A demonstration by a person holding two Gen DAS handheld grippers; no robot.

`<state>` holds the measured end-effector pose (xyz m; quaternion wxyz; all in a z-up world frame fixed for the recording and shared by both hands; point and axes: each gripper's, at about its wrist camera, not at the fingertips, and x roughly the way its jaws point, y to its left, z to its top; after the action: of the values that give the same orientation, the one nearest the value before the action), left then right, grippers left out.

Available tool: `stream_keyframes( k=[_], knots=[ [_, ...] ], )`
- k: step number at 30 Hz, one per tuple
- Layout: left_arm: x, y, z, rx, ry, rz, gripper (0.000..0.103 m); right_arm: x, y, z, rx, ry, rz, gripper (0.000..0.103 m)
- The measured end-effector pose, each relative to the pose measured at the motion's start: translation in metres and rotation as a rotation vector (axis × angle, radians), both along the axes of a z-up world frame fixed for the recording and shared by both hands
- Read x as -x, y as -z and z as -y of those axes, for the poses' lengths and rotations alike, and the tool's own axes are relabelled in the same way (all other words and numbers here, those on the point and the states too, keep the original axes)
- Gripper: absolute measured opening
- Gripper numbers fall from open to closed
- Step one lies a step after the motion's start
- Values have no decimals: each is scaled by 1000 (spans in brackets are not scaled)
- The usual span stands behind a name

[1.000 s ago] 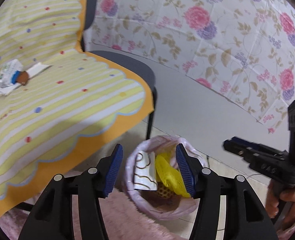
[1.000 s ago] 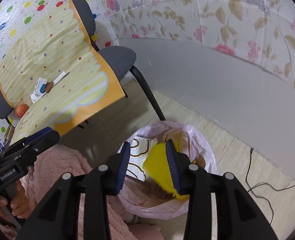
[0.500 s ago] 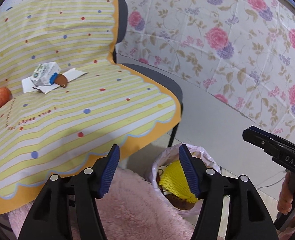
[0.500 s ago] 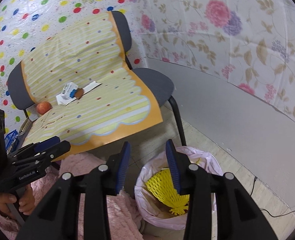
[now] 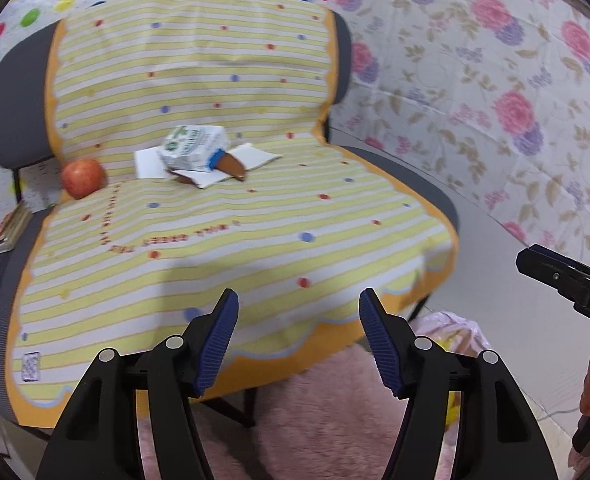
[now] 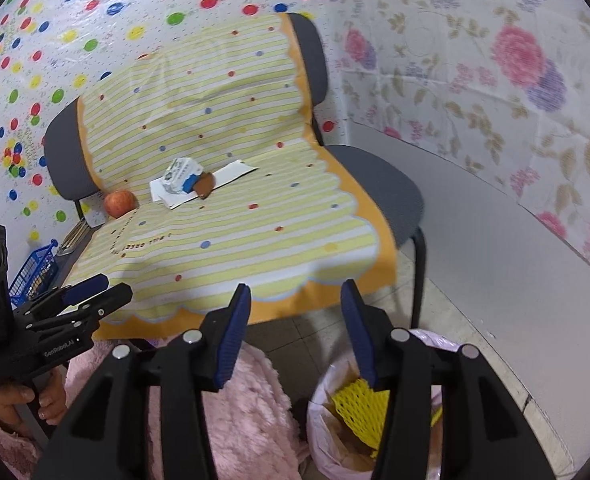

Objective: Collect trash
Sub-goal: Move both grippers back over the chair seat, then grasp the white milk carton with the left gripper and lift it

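You hold both grippers aimed over the chair (image 5: 435, 200), where the trash sits on the striped cloth (image 5: 255, 216) — a carton (image 5: 193, 148) on white paper (image 5: 251, 158) with a brown scrap (image 5: 231, 164) touching it, an apple (image 5: 83, 178) just beside. The left gripper (image 5: 298, 340) and right gripper (image 6: 297, 332) are empty, jaws opening, likely readying for the next pick. The bin (image 6: 327, 432) stands by the chair's front leg, yellow net (image 6: 355, 404) inside. A second ago both grippers hung over the bin — now they face the seat.
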<state>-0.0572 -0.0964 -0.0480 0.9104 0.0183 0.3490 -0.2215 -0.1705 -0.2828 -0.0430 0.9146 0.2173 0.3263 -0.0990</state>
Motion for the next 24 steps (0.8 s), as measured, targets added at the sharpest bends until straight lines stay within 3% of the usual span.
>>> stream_keyframes(
  k=[8, 12, 16, 19, 24],
  knots=[
    [-36, -12, -51, -14, -171, 10, 70, -71, -6, -15, 15, -116, -5, 47],
    [-54, -17, -60, -28, -201, 18, 71, -103, -12, -18, 26, -149, -1, 47],
    [-80, -22, -58, -52, -209, 30, 80, -131, -17, -16, 34, -164, 8, 47],
    [-106, -26, -48, -67, -206, 37, 84, -156, -20, -12, 39, -170, 10, 60],
    [-153, -19, -21, -130, -204, 39, 84, -196, -20, 1, 30, -163, 17, 69]
  ],
)
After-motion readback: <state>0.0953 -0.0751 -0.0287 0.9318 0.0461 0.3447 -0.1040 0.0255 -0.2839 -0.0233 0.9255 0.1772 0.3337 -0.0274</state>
